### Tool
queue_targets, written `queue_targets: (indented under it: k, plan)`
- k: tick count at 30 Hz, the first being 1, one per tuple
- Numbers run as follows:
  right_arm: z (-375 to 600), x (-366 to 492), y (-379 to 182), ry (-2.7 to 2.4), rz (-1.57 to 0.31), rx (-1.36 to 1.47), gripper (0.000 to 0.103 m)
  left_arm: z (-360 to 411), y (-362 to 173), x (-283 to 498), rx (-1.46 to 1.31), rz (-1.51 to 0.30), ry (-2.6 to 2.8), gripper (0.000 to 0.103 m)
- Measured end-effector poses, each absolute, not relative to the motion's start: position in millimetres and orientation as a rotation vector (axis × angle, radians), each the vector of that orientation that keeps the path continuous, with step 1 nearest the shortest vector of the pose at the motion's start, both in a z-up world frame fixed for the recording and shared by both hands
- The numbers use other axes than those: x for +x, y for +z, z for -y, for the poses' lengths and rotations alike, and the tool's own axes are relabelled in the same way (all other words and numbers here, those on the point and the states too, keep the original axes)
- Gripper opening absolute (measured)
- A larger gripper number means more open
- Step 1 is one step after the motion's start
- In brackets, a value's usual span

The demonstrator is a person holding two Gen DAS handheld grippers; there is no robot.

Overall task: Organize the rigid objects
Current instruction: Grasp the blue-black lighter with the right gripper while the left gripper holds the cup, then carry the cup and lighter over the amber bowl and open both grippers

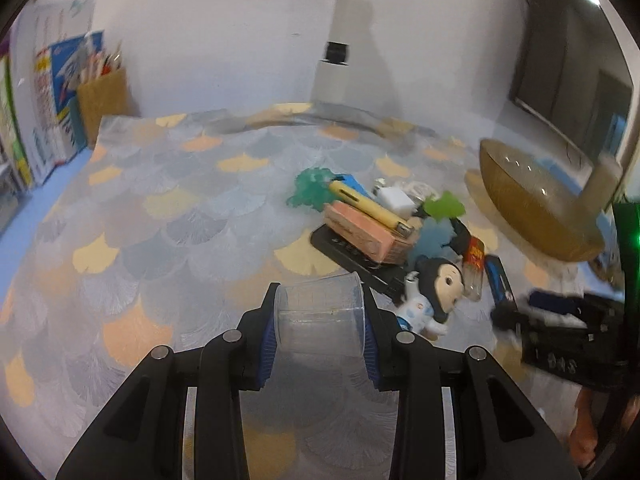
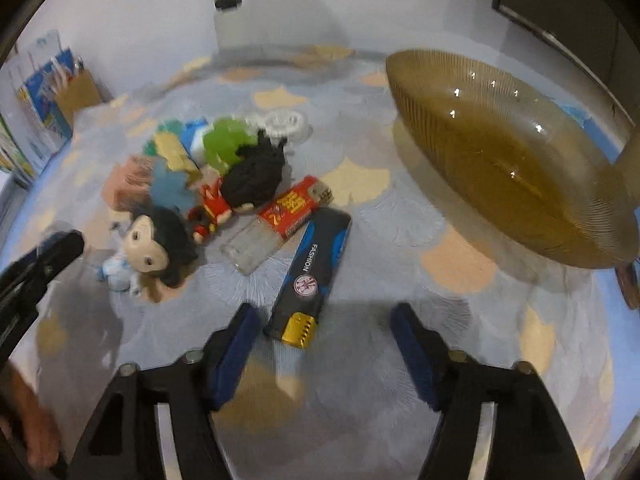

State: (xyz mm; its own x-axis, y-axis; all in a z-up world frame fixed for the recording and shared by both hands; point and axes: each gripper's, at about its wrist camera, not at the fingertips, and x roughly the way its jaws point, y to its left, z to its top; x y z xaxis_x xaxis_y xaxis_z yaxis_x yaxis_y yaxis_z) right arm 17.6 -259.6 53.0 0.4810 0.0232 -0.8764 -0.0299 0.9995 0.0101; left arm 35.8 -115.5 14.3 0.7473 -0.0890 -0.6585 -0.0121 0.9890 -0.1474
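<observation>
Fingers of my left gripper (image 1: 320, 330) clamp a clear plastic cup (image 1: 320, 312) above the tabletop (image 1: 160, 200); rightward, my right gripper (image 2: 320, 344) hangs open, empty, over the black lighter (image 2: 310, 276) near the amber bowl (image 2: 500, 160).

The black-and-blue lighter (image 2: 310, 270) reads "FASHION" in white along its side; the red lighter (image 2: 294, 208) shows a yellow "7", the rest blurred.
</observation>
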Motion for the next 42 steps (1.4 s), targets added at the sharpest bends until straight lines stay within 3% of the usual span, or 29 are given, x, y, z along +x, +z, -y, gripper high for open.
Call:
queue_targets:
  k: [4,11,15,18,20,24,30,34,42]
  plan:
    - [269,7,55,0.057,-1.057,-0.046,0.027,109,17,26,-0.131,-0.729,-0.077,0.033]
    - [328,-20,53,0.154,-1.097,0.045,0.029,81,14,8,-0.121,-0.746,-0.141,0.033]
    - [329,-11,53,0.164,-1.097,0.064,0.053,76,15,4,-0.106,-0.755,-0.158,0.033]
    - [313,1,51,0.166,-1.078,-0.011,0.054,76,15,4,-0.103,-0.761,-0.165,0.033]
    - [302,7,49,0.16,-1.057,-0.064,0.053,74,15,2,-0.095,-0.766,-0.178,0.033]
    - [284,6,54,0.195,-1.029,-0.13,0.023,69,16,-1,-0.08,-0.764,-0.193,0.033]
    - [287,-25,61,0.374,-1.039,-0.007,0.023,72,26,-15,-0.101,-0.743,-0.292,0.032]
    - [313,-35,90,0.393,-0.95,0.088,0.023,86,48,-24,-0.12,-0.705,-0.341,0.032]
    - [401,-22,161,0.15,-0.798,0.137,0.023,176,120,0,0.009,-0.604,-0.45,0.032]
